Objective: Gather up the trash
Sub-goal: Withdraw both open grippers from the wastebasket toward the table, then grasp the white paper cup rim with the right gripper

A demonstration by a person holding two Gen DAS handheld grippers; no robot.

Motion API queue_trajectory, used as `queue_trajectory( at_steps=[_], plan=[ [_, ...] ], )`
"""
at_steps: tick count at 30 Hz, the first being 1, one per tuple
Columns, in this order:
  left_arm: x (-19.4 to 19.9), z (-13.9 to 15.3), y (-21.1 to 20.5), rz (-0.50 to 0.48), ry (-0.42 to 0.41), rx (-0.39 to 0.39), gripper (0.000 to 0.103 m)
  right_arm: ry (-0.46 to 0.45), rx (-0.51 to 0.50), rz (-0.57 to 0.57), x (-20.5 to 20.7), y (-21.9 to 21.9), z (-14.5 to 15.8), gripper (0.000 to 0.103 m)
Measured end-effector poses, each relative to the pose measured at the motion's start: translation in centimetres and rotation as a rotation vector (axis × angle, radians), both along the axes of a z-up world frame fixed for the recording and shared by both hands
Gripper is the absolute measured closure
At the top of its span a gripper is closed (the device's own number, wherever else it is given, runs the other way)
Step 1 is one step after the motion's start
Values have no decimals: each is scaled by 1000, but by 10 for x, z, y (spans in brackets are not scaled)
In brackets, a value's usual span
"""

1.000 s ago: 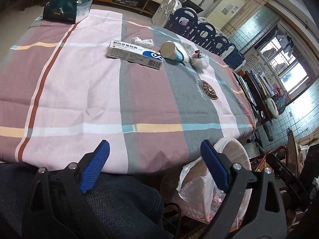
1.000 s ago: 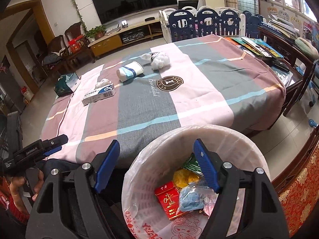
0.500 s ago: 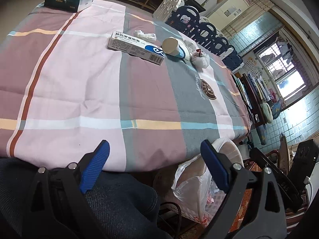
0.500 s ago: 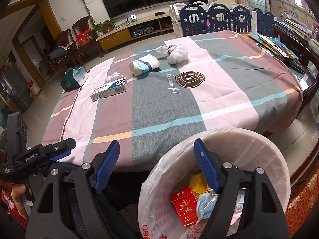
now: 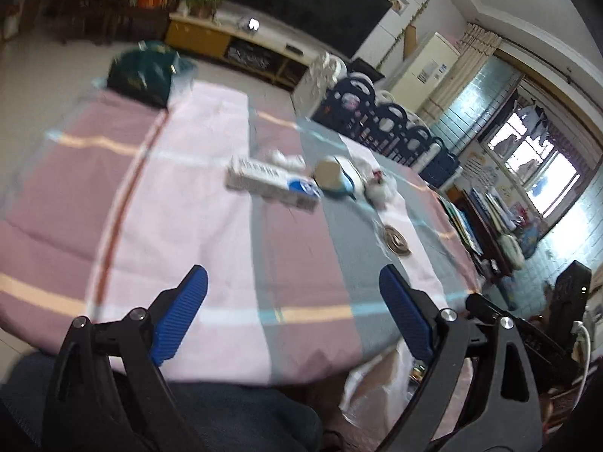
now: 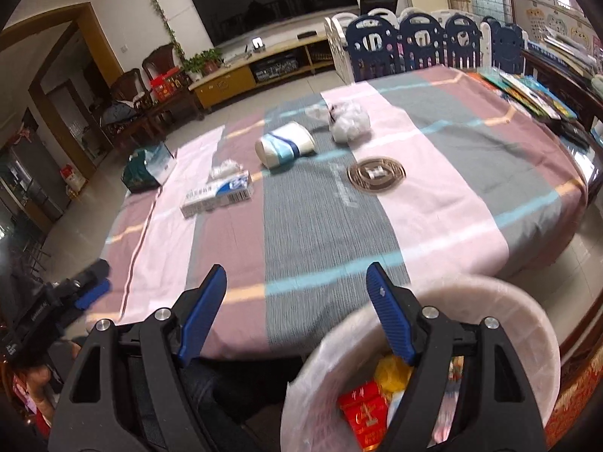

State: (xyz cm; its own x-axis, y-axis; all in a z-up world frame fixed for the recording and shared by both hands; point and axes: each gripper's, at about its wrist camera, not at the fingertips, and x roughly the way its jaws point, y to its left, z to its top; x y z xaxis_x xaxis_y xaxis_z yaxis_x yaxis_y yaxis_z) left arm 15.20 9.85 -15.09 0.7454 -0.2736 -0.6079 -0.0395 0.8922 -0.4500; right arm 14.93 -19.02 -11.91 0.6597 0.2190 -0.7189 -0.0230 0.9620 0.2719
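Spreading across a striped tablecloth (image 6: 324, 226), the trash was laid out in a loose row toward eleven and twelve o'clock of the right gripper (image 6: 296, 310). Furthest left a green tissue box (image 6: 147, 167) was seen, then a white-and-blue carton (image 6: 216, 194) with a crumpled tissue (image 6: 225, 167) just behind it, a tipped paper cup (image 6: 284, 145), and a knotted plastic bag (image 6: 348, 122). The left gripper (image 5: 294, 314) was held over the table's near edge, jaws wide apart and empty (its view was blurred). The right gripper's jaws were likewise parted, nothing between them. A lined bin (image 6: 527, 309), holding a red packet (image 6: 363, 408), was placed at five o'clock, below the table edge.
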Motion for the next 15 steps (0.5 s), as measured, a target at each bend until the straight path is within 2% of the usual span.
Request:
queue_trajectory(
  at_steps=[3,8,11,13,15],
  plan=[
    [41,7,17,4,9,67,10,-43,-22,20,29,6,6,28],
    [109,-9,28,7,48,173,10,-114,-61,49,93,24,4,28],
    [133,-20,23,-38,76,182,10,-150,-96,67,135,40,-7,28],
    [145,-32,17,-69,120,170,10,-145,-110,118,164,52,-20,13],
    [151,-41,13,-77,160,170,10,-118,-147,181,191,66,-36,11]
  ],
)
